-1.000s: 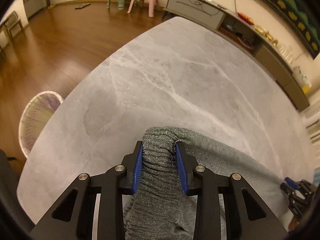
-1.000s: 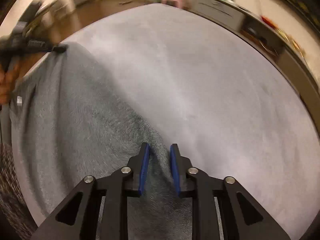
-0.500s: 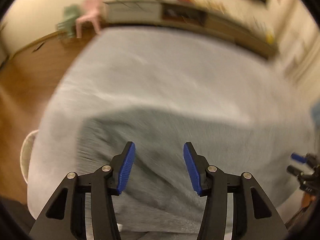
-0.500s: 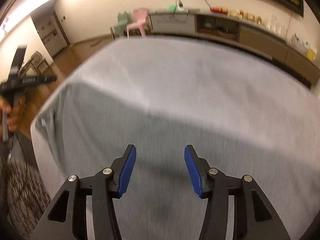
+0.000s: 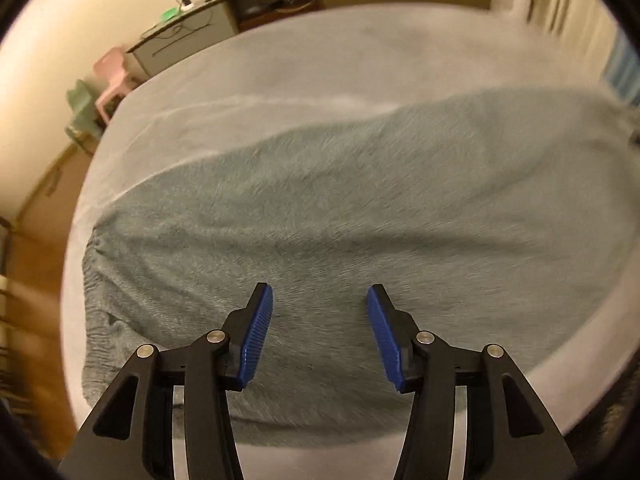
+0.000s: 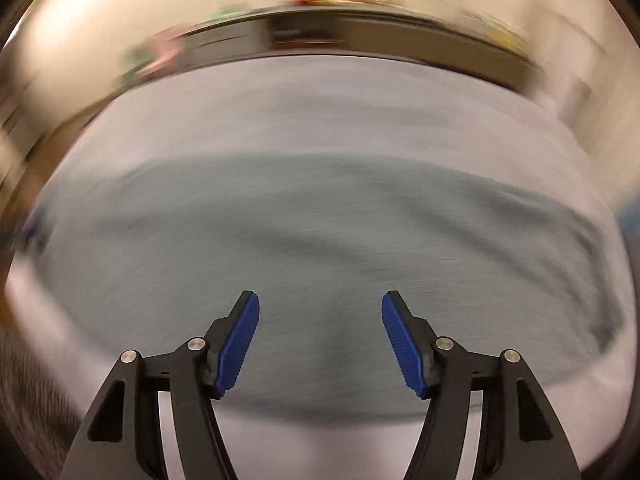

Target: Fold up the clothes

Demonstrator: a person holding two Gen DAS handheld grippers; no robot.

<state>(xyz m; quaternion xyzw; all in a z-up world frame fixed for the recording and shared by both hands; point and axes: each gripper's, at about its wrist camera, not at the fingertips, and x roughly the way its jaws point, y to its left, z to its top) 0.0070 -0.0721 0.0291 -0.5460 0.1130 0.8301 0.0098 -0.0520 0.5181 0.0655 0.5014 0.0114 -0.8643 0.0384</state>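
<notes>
We look down on a pale grey table (image 5: pixel 280 92) with a grey knitted garment (image 5: pixel 360 208) spread flat across its near half, ribbed edge at the left. Our left gripper (image 5: pixel 320 332) hangs over it, blue pads (image 5: pixel 256 336) apart, gripping nothing. In the blurred right view, our right gripper (image 6: pixel 320 340) is opening above the same cloth, empty.

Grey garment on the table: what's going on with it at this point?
A person is folding clothes with a hand-held gripper in each hand. The grey knit garment lies spread on the marble table, ribbed edge at the left. Neither gripper holds it: the left hand-held gripper stands open above the cloth, and the right hand-held gripper is opening its jaws with nothing pinched between them. The right view is motion-blurred.
</notes>
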